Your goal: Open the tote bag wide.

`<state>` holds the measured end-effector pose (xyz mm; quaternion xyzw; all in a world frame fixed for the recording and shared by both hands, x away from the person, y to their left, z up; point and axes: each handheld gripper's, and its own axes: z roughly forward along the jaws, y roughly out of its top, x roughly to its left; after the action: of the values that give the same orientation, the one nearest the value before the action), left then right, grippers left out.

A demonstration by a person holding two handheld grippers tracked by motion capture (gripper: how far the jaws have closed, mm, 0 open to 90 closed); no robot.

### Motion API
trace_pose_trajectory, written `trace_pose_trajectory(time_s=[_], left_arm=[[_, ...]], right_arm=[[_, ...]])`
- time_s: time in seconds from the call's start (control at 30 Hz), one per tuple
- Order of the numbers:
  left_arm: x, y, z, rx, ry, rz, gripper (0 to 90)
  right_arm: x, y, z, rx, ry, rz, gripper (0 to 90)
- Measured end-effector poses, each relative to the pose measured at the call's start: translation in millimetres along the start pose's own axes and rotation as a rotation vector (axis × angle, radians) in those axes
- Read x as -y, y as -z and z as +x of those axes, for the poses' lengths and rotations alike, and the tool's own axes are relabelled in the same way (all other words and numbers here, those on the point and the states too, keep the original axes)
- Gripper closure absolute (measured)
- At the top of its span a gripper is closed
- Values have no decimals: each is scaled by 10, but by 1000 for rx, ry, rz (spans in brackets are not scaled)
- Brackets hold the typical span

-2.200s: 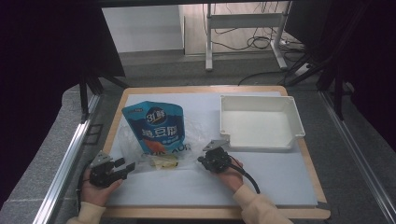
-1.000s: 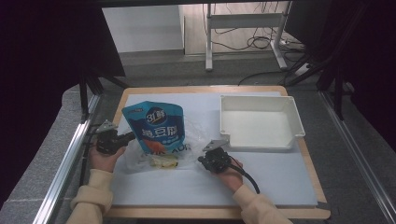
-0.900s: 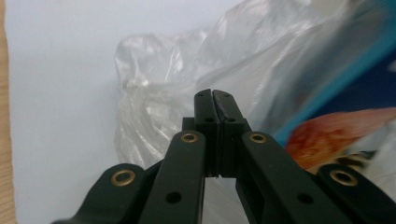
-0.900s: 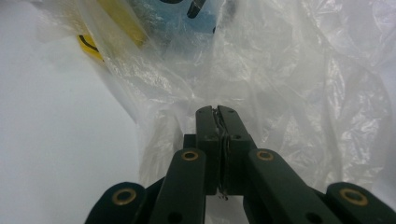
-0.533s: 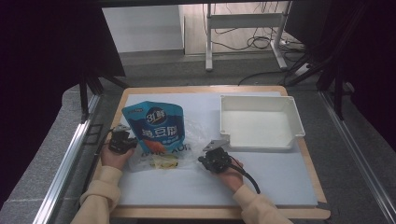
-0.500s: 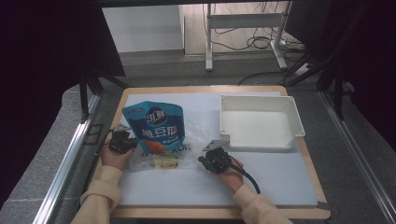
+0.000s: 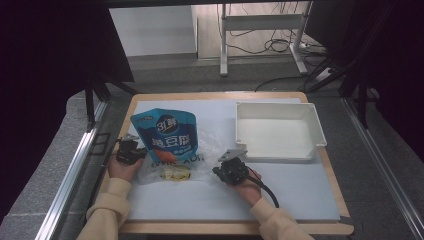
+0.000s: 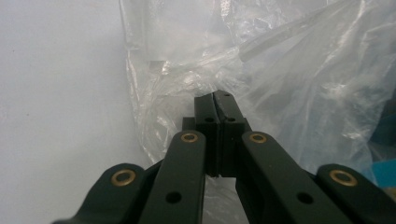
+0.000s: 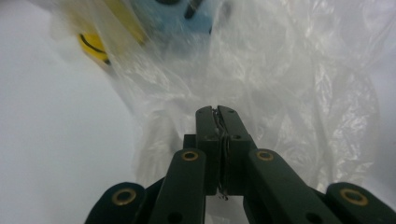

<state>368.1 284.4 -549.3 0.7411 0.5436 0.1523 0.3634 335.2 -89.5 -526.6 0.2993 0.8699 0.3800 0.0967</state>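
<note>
The clear plastic bag [image 7: 172, 167] is light, limp, slippery film — right gripper [image 9: 218, 112] fingers pinch its edge, left gripper [image 8: 215, 100] fingers clenched, seemingly empty.

My gripper [image 8: 215, 95] has its jaws pressed together, with no gap between the pads. The tips sit at the crumpled edge of a clear bag [image 8: 280, 70], though I cannot tell whether any film is caught between them. The bag spreads up and to the right. At the far right edge a bit of blue pouch [image 8: 385, 154] shows through the plastic. White table [image 8: 56, 93] lies bare on the left.
</note>
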Motion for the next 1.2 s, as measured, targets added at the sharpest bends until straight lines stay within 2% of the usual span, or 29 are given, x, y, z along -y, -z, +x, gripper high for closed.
trace_pose_trajectory(time_s=[0.1,0.23,0.33,0.43,0.47,0.5,0.53,0.63,0.77,1.0,1.13,1.2], left_arm=[[0,1,-1,0,-2,0,900],[0,-2,-1,3,1,-1,900],[-2,-4,-7,4,0,0,900],[-1,-3,-11,4,-3,1,900],[-1,-2,-11,5,-3,1,900],[-1,-2,-11,5,-3,1,900],[0,-2,-9,5,-4,0,900],[9,3,-4,8,-5,-2,900],[15,10,3,10,-4,-2,900],[14,10,3,7,-1,-1,900],[18,16,11,6,0,-1,900],[21,20,18,7,0,-2,900]], right_arm=[[-115,154,25,-11,5,-59,873],[-368,422,1,-4,-3,-176,873],[-537,486,-37,2,-11,-216,873],[-680,392,-63,2,-4,-188,873],[-738,299,-85,-1,-7,-166,873],[-738,299,-85,-1,-7,-166,873],[-785,162,-113,10,-9,-130,873],[-790,-23,-154,3,-34,-95,873],[-754,-241,-227,46,-74,-79,873],[-685,-441,-321,141,-142,-79,873],[-629,-539,-325,175,-166,-49,873],[-593,-579,-318,201,-164,-47,872]])
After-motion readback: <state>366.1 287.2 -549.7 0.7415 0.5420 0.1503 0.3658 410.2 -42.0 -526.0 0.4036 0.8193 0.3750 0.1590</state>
